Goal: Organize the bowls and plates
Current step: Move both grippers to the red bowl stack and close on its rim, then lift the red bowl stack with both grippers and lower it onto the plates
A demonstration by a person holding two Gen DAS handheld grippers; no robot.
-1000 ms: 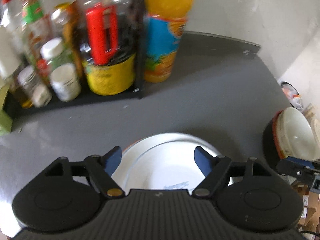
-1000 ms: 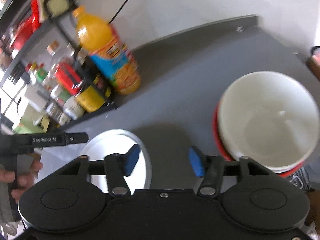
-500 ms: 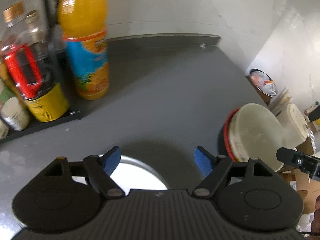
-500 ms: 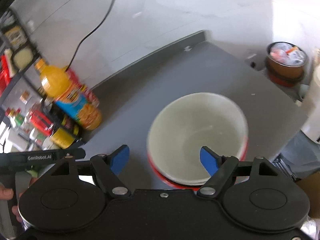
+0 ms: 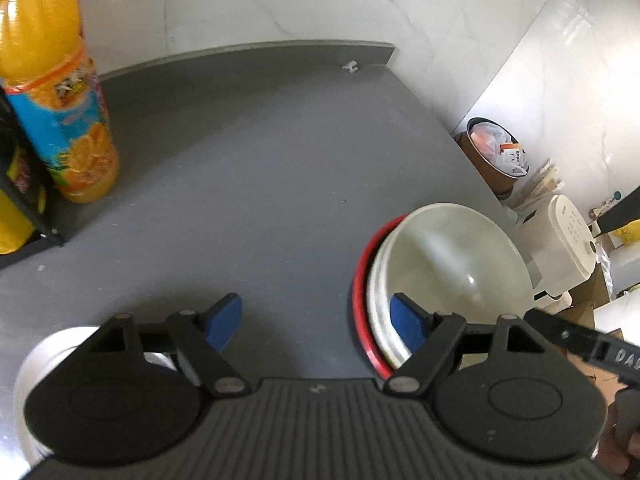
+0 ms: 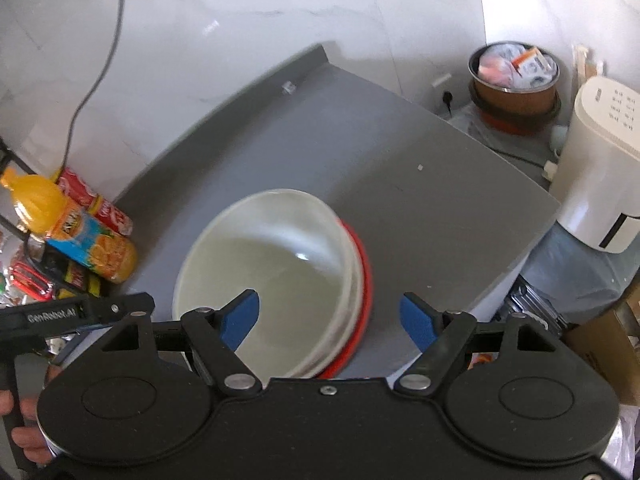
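Note:
A stack of white bowls (image 5: 448,264) (image 6: 264,264) nested in a red-rimmed one sits on the grey counter (image 5: 256,168) near its right edge. A white plate (image 5: 44,356) lies at the lower left of the left wrist view, mostly hidden under the gripper body. My left gripper (image 5: 316,322) is open above bare counter, its right fingertip (image 5: 406,322) over the stack's near rim. My right gripper (image 6: 332,318) is open and held above the stack's near right side, its left fingertip (image 6: 240,316) over the top bowl. Neither holds anything.
An orange juice bottle (image 5: 52,92) (image 6: 76,232) stands at the left beside a black rack of bottles and cans (image 6: 32,272). Off the counter's right edge are a brown bin (image 6: 516,80) and a white appliance (image 6: 600,168). A hand (image 6: 24,412) holds the left gripper's handle.
The left gripper swung right, off the white plate and toward the bowl stack. The right gripper rose and shifted right, so the stack now lies under its left finger.

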